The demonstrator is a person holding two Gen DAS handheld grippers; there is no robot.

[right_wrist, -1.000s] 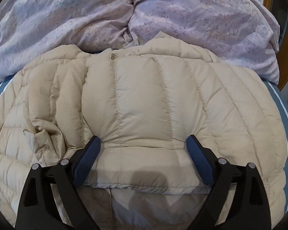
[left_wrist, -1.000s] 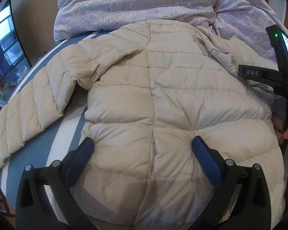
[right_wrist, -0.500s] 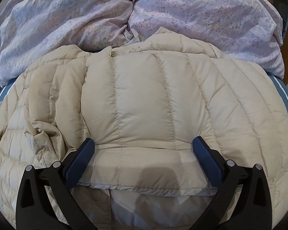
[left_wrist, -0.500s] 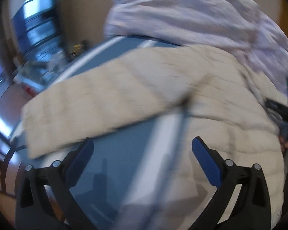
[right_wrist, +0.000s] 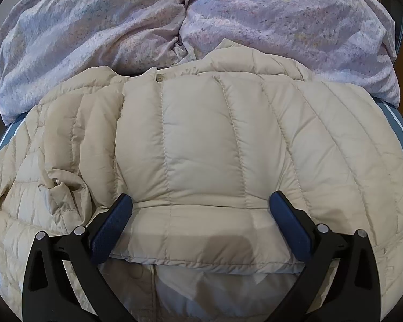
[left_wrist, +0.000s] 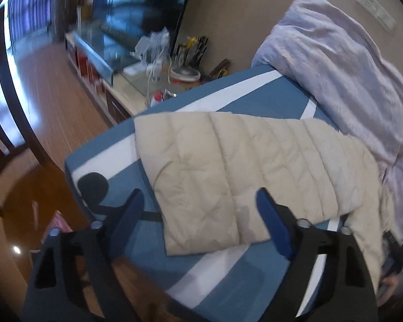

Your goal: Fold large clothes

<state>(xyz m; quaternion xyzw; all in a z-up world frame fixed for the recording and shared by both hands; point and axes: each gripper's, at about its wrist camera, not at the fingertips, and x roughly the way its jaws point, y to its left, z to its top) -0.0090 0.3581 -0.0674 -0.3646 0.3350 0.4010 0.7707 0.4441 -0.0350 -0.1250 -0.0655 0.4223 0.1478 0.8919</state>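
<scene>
My left gripper hangs over the jacket's sleeve, jaws just narrowing, pinching nothing yet. My right gripper gapes wide over the cream jacket spread on the blue bed.

jacket: beige quilted cloth, puffy, faint satin sheen | duvet: lilac printed cloth, matt, crumpled | bed sheet: blue and white striped cloth, smooth, matt | left gripper: black matt plastic, blue textured pads, small shiny metal pins | floor: glossy brown wood
</scene>
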